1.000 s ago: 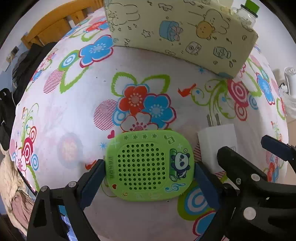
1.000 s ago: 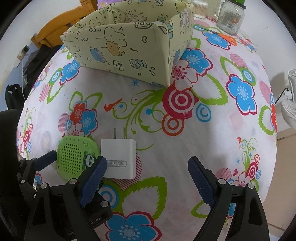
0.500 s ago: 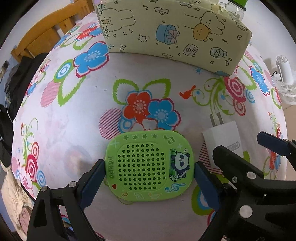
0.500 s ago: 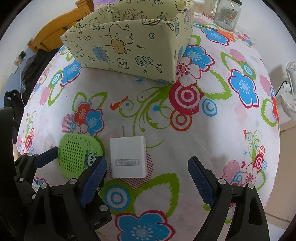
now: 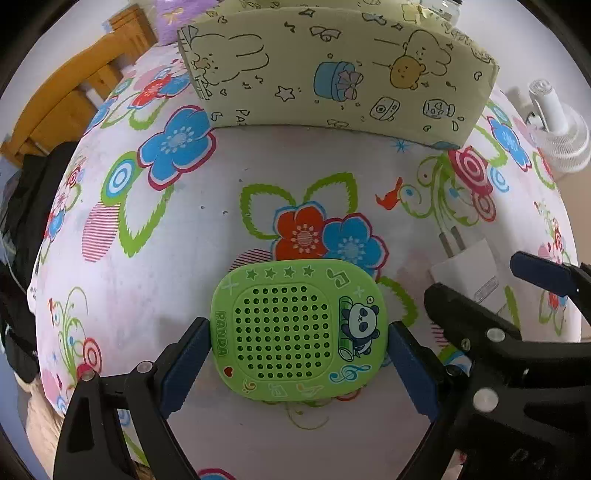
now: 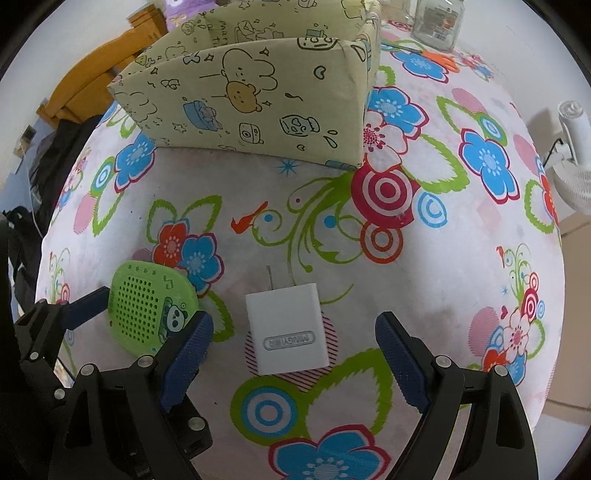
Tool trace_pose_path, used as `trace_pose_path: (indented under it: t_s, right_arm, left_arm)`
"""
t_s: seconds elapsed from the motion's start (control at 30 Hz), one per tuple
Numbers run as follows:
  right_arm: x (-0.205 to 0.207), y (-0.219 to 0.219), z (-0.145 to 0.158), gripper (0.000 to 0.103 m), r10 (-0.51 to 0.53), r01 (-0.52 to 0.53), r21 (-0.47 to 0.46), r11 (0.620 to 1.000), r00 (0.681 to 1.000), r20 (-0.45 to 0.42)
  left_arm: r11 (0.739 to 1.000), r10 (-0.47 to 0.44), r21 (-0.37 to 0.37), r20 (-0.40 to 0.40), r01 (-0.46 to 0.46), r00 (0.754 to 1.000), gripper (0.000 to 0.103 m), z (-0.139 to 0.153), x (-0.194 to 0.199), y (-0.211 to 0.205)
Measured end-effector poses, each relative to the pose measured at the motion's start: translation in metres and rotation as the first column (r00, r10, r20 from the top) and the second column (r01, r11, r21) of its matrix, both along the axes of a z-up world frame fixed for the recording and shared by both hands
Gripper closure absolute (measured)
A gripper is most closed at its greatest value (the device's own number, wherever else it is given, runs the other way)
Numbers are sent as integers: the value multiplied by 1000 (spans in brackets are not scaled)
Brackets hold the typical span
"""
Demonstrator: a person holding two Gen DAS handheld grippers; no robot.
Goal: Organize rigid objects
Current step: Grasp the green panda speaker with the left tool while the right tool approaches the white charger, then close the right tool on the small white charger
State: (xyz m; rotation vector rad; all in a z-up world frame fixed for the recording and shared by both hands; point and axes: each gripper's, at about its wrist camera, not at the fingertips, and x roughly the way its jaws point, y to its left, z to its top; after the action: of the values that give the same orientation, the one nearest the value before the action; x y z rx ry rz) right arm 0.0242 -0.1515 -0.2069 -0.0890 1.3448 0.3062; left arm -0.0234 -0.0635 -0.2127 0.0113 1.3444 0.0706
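Note:
A green panda speaker (image 5: 295, 328) sits between the blue pads of my left gripper (image 5: 297, 330); both pads press on its side edges, just over the flowered tablecloth (image 5: 184, 229). The speaker (image 6: 147, 306) also appears at the left of the right wrist view. A white plug charger (image 6: 286, 328), prongs pointing away, lies flat between the fingers of my right gripper (image 6: 293, 325). Its jaws are closing, with a gap on each side of the charger. The charger (image 5: 469, 273) lies just right of the speaker.
A pale yellow cartoon-print box (image 6: 258, 103) with open compartments stands at the far side of the table. Behind it is a glass jar (image 6: 437, 22). A white fan (image 6: 576, 147) stands off the table's right edge, and a wooden chair (image 5: 74, 99) at the far left.
The left gripper has rolled and shifted, carrying the speaker slightly over the cloth pattern. The right gripper has moved left, so the charger now lies between its fingers, which have narrowed a little.

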Motion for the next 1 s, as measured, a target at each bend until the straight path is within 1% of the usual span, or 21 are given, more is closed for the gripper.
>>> trace_pose_path:
  t_s: [0.07, 0.1, 0.33, 0.4, 0.43, 0.5, 0.6, 0.67, 0.7, 0.9, 0.93, 1.0]
  right_arm:
    - [-1, 5, -2, 16, -12, 12, -5, 1000, 1000, 5]
    - [-1, 7, -3, 17, -21, 21, -6, 1000, 1000, 5]
    - [-4, 14, -12, 22, -98, 98, -7, 995, 995, 12]
    - [-6, 16, -16, 23, -121, 121, -5, 993, 993, 13]
    - [-6, 16, -17, 23, -130, 130, -4, 991, 991, 15]
    - [-7, 17, -18, 27, -142, 143, -6, 990, 990, 20]
    - [-10, 21, -20, 30, -156, 156, -13, 988, 987, 39]
    - [-12, 24, -21, 32, -161, 163, -21, 986, 985, 55]
    - [-13, 23, -21, 35, -165, 167, -25, 986, 984, 62]
    - [-16, 23, -20, 46, -210, 212, -20, 977, 974, 86]
    - [-16, 25, -20, 47, -217, 219, -17, 976, 972, 88]
    - [-18, 16, -16, 49, -227, 229, -14, 973, 970, 91]
  left_arm:
    - [1000, -18, -1, -2, 18, 1000, 8, 0, 1, -4]
    - [1000, -26, -3, -2, 26, 1000, 8, 2, -3, 4]
    - [994, -105, 2, 0, 105, 994, 8, 3, 0, 12]
    - [992, -126, 5, 1, 126, 992, 8, 6, -3, 1]
    - [991, -134, 4, 2, 134, 991, 8, 7, -5, 3]
    - [988, -152, 3, 0, 152, 988, 8, 7, -5, 3]
    - [983, -183, 7, 1, 183, 983, 8, 8, -4, 2]
    - [980, -198, 10, 2, 198, 980, 8, 6, 1, 1]
    - [978, -207, 10, 4, 207, 978, 8, 2, 0, 2]
    - [969, -246, 17, 11, 246, 969, 8, 7, 5, 4]
    - [968, -251, 17, 11, 251, 968, 8, 9, 5, 6]
    - [965, -260, 20, 13, 260, 965, 8, 11, 5, 7]
